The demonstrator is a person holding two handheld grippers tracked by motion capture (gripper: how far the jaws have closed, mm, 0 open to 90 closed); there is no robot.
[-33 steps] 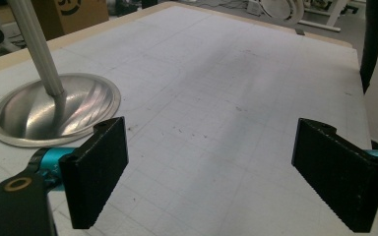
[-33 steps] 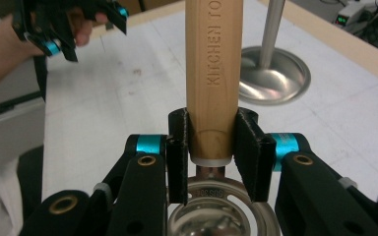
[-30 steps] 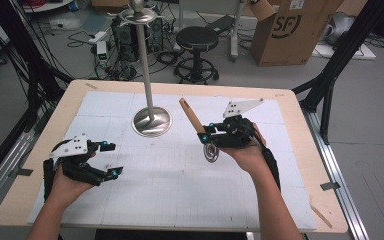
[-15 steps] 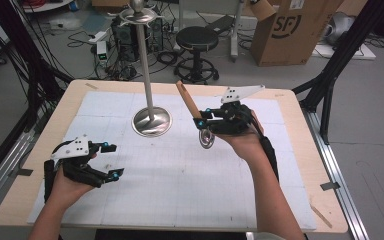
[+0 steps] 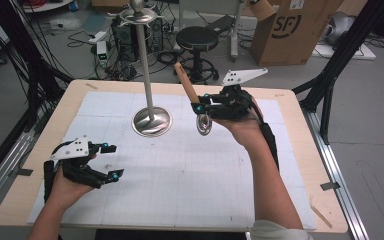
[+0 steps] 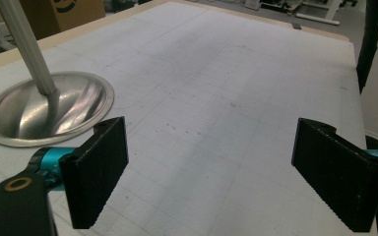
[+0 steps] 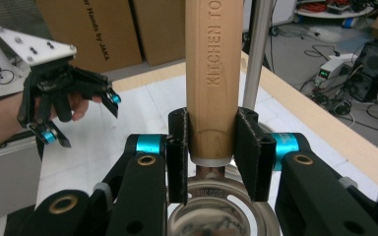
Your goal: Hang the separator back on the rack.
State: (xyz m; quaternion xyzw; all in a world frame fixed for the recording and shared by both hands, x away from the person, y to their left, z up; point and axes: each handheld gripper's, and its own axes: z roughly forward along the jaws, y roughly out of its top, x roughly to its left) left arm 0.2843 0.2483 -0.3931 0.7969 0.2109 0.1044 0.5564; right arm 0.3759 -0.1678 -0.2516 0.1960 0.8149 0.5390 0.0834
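My right gripper (image 5: pixel 198 106) is clamped on a kitchen tool (image 7: pixel 211 73) with a wooden handle and a metal head, some small strainer or ladle, can't tell which. The jaws pinch the handle at its lower end, just above the metal collar, one pad on each side. In the high view the tool (image 5: pixel 192 97) is off the table, handle slanting up and away toward the far edge, metal head (image 5: pixel 204 125) hanging below the jaws over the white mat (image 5: pixel 190 175), just right of the metal stand (image 5: pixel 151 120). The stand's pole runs right behind the handle in the right gripper view.

Handling guess: stiff and light, most weight down in the metal head, so it will want to swing head-down. The wood is smooth and round, so it may twist in the pads. Gripping near the collar, close to the weight, seems right. Not fragile.

My left gripper (image 5: pixel 109 160) rests low at the near left of the mat, jaws wide apart, nothing between them, well apart from the tool. The stand's base (image 6: pixel 44 110) lies ahead of it in the left gripper view.
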